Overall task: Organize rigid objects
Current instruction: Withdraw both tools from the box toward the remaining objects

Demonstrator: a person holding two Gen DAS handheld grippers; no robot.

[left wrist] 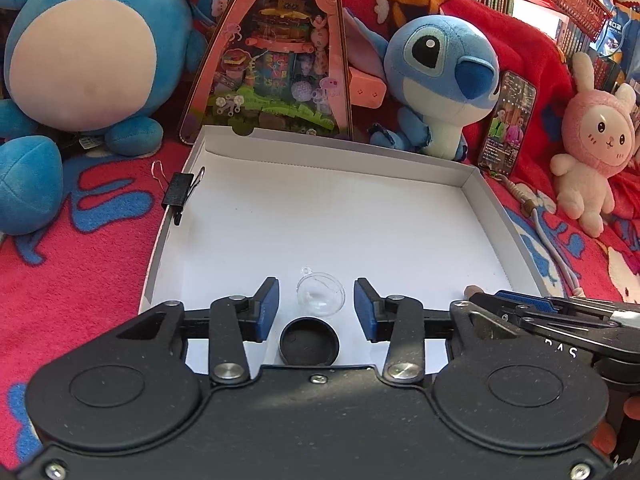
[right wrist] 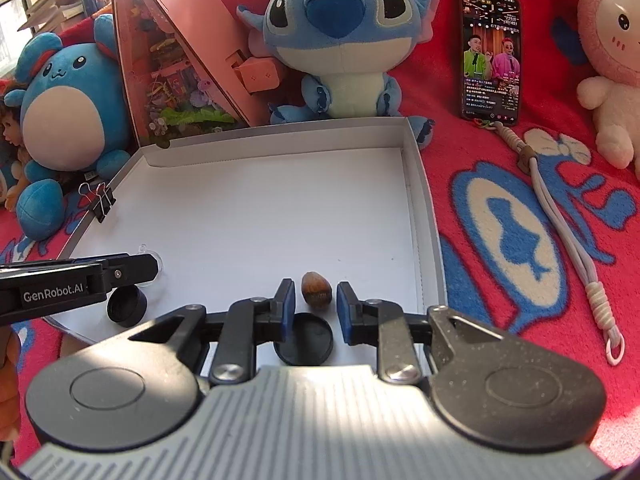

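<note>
The left gripper (left wrist: 316,306) sits at the bottom centre of its own wrist view, its blue-padded fingers spread with nothing between the pads. A clear plastic half-sphere (left wrist: 321,295) lies in the gap between the fingertips, touching neither, and a black round cap (left wrist: 309,341) lies just below it, closer to the gripper body. Both rest on the floor of a shallow white cardboard tray (left wrist: 328,208) that fills the middle of the frame. A black binder clip (left wrist: 180,192) is clamped on the tray's left wall.

The right gripper (right wrist: 313,302) is likewise spread at the bottom centre of its view. A brown hazelnut (right wrist: 316,291) lies on the tray floor between the fingertips, apparently untouched by either pad. A black lid (right wrist: 305,339) lies flat just below the nut. At lower left of that frame the left gripper reaches in from the side, with the black cap beneath it.

Beyond the tray, on a red patterned blanket (right wrist: 500,208), a round blue plush (left wrist: 92,44) sits at upper left, a pink triangular toy box (left wrist: 276,52) at top centre, a Stitch plush (right wrist: 340,36) beside it, a lit phone (right wrist: 491,56) with a cord strap at upper right, and a pink bunny plush (left wrist: 592,144) at the right edge.
</note>
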